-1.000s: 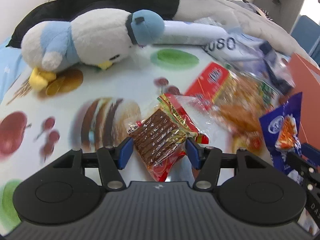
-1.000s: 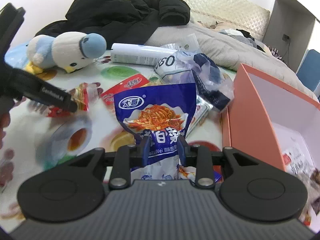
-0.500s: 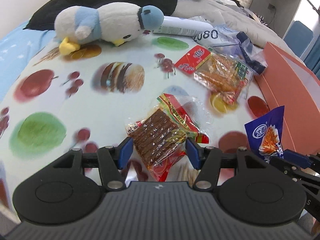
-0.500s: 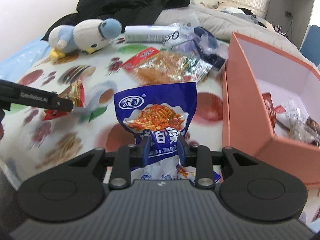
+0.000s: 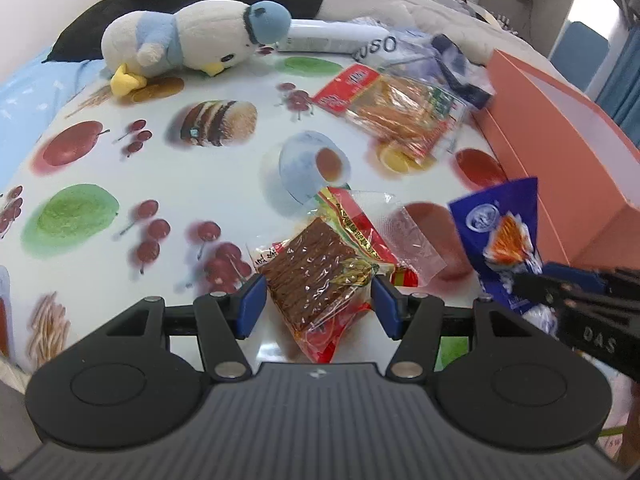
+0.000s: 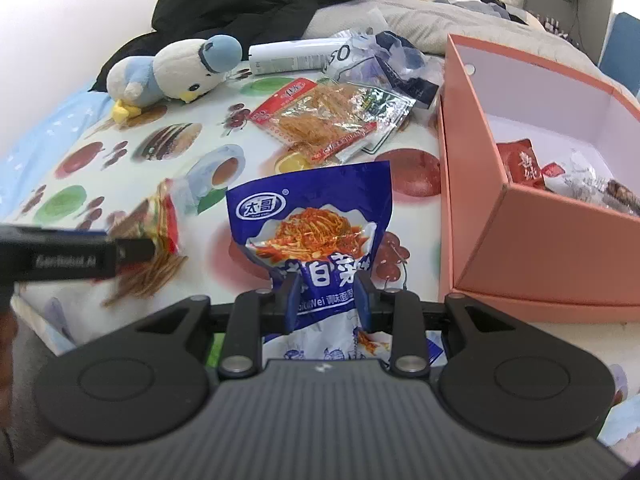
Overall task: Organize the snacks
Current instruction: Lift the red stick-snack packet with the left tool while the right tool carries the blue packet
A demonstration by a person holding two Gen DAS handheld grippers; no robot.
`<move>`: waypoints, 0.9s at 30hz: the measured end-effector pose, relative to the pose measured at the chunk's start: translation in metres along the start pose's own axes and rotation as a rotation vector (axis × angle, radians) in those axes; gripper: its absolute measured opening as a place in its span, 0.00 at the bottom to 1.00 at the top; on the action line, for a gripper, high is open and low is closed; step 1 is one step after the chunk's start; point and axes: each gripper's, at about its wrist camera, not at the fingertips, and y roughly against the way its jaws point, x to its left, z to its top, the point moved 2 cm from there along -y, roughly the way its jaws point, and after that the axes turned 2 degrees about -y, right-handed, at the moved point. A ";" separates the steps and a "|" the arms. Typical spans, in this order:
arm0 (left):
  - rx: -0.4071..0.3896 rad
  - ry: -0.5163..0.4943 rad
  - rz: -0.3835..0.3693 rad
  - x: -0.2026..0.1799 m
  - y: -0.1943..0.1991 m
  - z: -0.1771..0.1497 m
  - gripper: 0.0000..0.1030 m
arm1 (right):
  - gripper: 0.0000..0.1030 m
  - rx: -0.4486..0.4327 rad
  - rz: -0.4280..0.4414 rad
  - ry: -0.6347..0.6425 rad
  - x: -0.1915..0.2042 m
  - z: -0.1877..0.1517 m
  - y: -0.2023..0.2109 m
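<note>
1. Left wrist view: the left gripper [image 5: 318, 304] has its blue fingers [image 5: 251, 306] set fairly wide and pressed on both sides of a clear packet of brown sticks [image 5: 320, 276], which hangs above the fruit-print table [image 5: 168, 168].
2. At the right edge the right gripper [image 5: 560, 288] comes in, carrying the blue noodle packet [image 5: 502, 236]; the two packets are near each other but apart.
3. Beyond lie an orange snack packet [image 5: 400, 112] and a plush bird [image 5: 192, 40]; the left half of the table is bare print. The orange box [image 5: 560, 128] closes off the right side.
4. Right wrist view: the right gripper [image 6: 326, 298] has its fingers [image 6: 294, 300] narrow, pinching the blue noodle packet [image 6: 312, 224] low down, so its top stands upright above them.
5. The orange box [image 6: 532, 248] stands just right, open-topped, with several wrapped snacks [image 6: 560, 176] inside; its near wall rises beside the packet.
6. At the left the left gripper [image 6: 132, 250] reaches in with the packet of brown sticks [image 6: 156, 232], blurred.
7. The orange snack packet [image 6: 332, 120] lies between the plush bird [image 6: 176, 68] and the box.
</note>
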 end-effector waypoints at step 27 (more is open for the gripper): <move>-0.064 0.056 -0.064 -0.028 0.060 0.014 0.61 | 0.30 -0.146 0.028 -0.050 -0.016 0.010 0.071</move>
